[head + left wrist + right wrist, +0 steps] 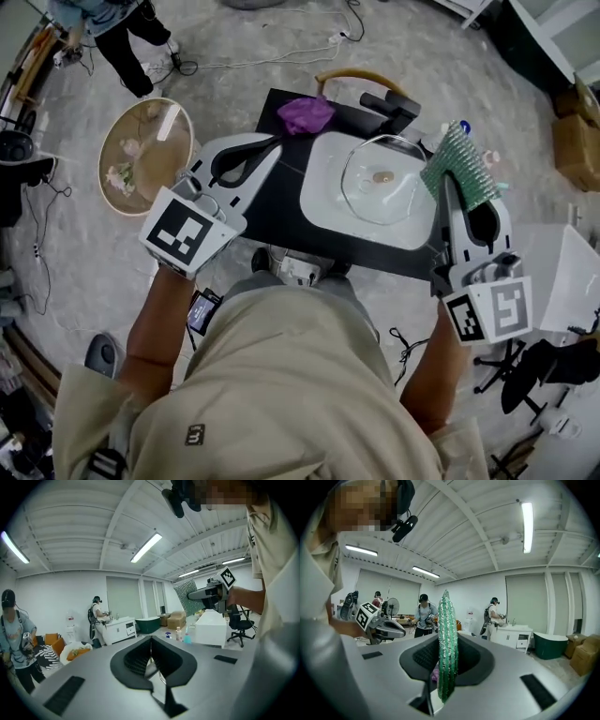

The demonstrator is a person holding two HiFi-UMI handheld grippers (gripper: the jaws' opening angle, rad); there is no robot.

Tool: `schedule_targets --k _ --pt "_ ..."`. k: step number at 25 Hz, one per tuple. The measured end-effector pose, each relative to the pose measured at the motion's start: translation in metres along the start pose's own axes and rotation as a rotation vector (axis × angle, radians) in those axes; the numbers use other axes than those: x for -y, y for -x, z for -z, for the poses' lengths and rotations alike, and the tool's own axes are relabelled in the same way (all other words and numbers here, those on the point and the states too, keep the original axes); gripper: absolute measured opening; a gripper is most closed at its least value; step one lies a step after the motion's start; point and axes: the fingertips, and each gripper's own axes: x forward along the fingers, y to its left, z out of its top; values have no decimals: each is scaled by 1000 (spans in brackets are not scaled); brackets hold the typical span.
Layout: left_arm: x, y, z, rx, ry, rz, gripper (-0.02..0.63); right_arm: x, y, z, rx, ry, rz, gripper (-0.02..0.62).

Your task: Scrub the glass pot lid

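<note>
The glass pot lid [380,178] lies dome up in a white tray [323,202] on a small black table [272,208]. My right gripper [450,185] is held up just right of the tray, shut on a green glittery scrub sponge [459,161], which stands upright between the jaws in the right gripper view [447,644]. My left gripper [273,142] hovers over the table's left side, jaws shut with nothing between them [151,648]. Both gripper views look out across the room, so the lid is hidden from them.
A purple cloth [305,114] lies at the table's far edge beside a black pot handle [389,105]. A round patterned tray [145,155] sits on the floor to the left. Cardboard boxes [574,131], a white box [574,281] and an office chair [534,367] stand at the right. Cables cross the floor.
</note>
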Motion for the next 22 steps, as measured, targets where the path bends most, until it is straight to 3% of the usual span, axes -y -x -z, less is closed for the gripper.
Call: schedule_targets --k 13,22 --pt "20 13 -8 61 -63 56 17 -15 27 -16 14 36 30 77" --pt "18 31 9 -25 -26 58 17 -25 35 -20 7 41 43 77"
